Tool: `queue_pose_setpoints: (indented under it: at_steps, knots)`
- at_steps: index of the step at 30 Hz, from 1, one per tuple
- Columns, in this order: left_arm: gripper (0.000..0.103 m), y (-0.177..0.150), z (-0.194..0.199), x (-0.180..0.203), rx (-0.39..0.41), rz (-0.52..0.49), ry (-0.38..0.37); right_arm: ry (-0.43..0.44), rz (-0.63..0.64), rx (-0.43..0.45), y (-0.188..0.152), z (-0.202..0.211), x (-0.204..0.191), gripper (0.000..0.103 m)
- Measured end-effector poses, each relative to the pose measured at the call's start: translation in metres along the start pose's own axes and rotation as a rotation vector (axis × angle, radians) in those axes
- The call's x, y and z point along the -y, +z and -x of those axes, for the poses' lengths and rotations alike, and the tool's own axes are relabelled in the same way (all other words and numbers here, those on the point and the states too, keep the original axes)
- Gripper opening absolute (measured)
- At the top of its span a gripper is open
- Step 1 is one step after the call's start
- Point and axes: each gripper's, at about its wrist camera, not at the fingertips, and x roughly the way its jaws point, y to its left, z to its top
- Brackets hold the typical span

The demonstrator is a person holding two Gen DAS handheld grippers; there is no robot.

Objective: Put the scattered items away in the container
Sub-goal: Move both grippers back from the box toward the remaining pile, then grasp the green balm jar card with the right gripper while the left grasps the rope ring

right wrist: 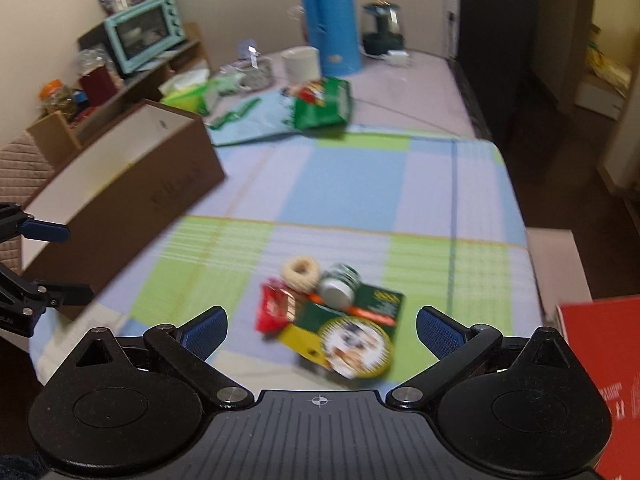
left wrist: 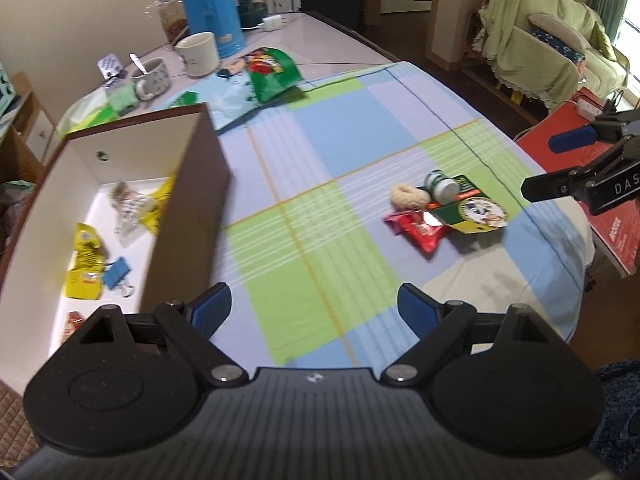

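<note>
A brown box with a white inside [left wrist: 188, 184] [right wrist: 120, 176] stands at the left of the checked tablecloth. In it lie yellow packets [left wrist: 86, 264], a blue clip [left wrist: 117, 273] and a clear wrapper. On the cloth sits a small pile: a beige twine roll [left wrist: 409, 195] [right wrist: 301, 274], a green-and-white jar [left wrist: 441, 185] [right wrist: 340, 285], a red snack packet [left wrist: 420, 228] [right wrist: 276, 308] and a green-yellow card pack [left wrist: 478, 210] [right wrist: 352, 338]. My left gripper [left wrist: 314, 312] is open over the cloth beside the box. My right gripper [right wrist: 322, 330] is open just short of the pile; it also shows at the right edge [left wrist: 560, 164].
At the far end of the table stand a blue thermos [left wrist: 210, 4] [right wrist: 328, 16], a white mug [left wrist: 200, 54], a patterned cup [left wrist: 154, 78], a kettle [right wrist: 382, 28] and a green snack bag [left wrist: 274, 72] [right wrist: 322, 104]. A red box [right wrist: 600, 380] lies at the right.
</note>
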Motion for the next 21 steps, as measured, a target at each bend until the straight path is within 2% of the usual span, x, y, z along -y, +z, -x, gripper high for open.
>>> queue_pose_setpoints:
  at_steps: [14,21]
  knots:
    - [0.088,0.014,-0.040,0.045,-0.013,0.002,-0.099,-0.012,-0.074,-0.089,-0.017,-0.011,0.040,0.103]
    - [0.088,0.022,-0.051,0.044,-0.027,0.004,-0.108,0.042,-0.162,-0.127,-0.014,-0.035,0.052,0.103]
